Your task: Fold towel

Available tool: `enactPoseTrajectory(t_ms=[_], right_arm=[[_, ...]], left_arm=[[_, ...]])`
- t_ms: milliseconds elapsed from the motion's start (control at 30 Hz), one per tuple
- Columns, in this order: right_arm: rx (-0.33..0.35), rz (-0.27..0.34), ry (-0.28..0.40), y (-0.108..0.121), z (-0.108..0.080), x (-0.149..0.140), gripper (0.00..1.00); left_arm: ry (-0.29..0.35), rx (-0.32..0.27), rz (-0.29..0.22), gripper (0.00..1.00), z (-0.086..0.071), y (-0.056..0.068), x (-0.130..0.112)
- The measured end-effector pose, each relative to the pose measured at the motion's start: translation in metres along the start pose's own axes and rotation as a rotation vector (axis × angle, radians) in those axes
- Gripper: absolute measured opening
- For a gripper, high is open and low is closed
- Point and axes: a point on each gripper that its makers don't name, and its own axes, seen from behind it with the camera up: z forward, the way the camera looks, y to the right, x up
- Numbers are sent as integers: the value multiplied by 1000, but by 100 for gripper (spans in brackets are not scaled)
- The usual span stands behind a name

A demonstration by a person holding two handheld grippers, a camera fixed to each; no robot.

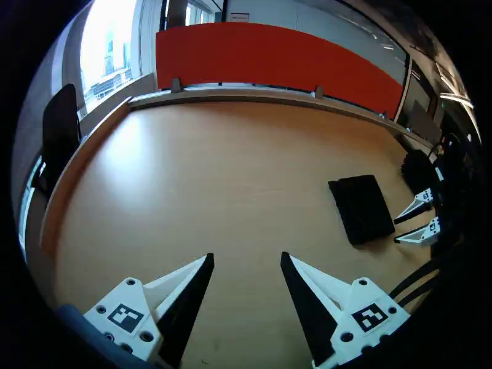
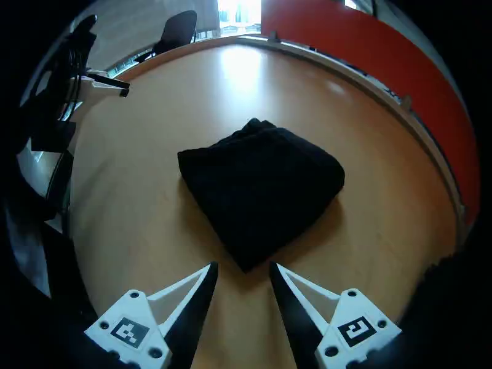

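A black towel (image 2: 261, 187) lies folded into a thick pad on the wooden table (image 2: 141, 203), just ahead of my right gripper (image 2: 242, 265), whose fingers stand open and apart from the cloth. In the left gripper view the same towel (image 1: 361, 208) lies flat at the right. My left gripper (image 1: 246, 257) is open over bare wood, well to the towel's left. The right gripper (image 1: 411, 229) shows there too, just right of the towel. The left gripper (image 2: 123, 88) appears at the far left of the right gripper view.
A red partition (image 1: 270, 58) runs along the table's far edge. A dark chair (image 1: 58, 132) stands by the window at the left, and another chair (image 2: 175, 27) shows at the table's end. Dark gear and cables (image 1: 443, 178) sit at the right.
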Motion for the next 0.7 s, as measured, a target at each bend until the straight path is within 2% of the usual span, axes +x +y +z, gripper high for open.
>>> enactPoseTrajectory(t_ms=[467, 533, 700], right_arm=[[3, 11, -7, 0, 7, -4, 63], [2, 18, -5, 0, 8, -4, 59], [0, 45, 1, 1, 10, -3, 39]], left_arm=[[-1, -2, -2, 80, 0, 0, -1], [-2, -2, -2, 80, 0, 0, -1], [-3, -4, -3, 80, 0, 1, -2]])
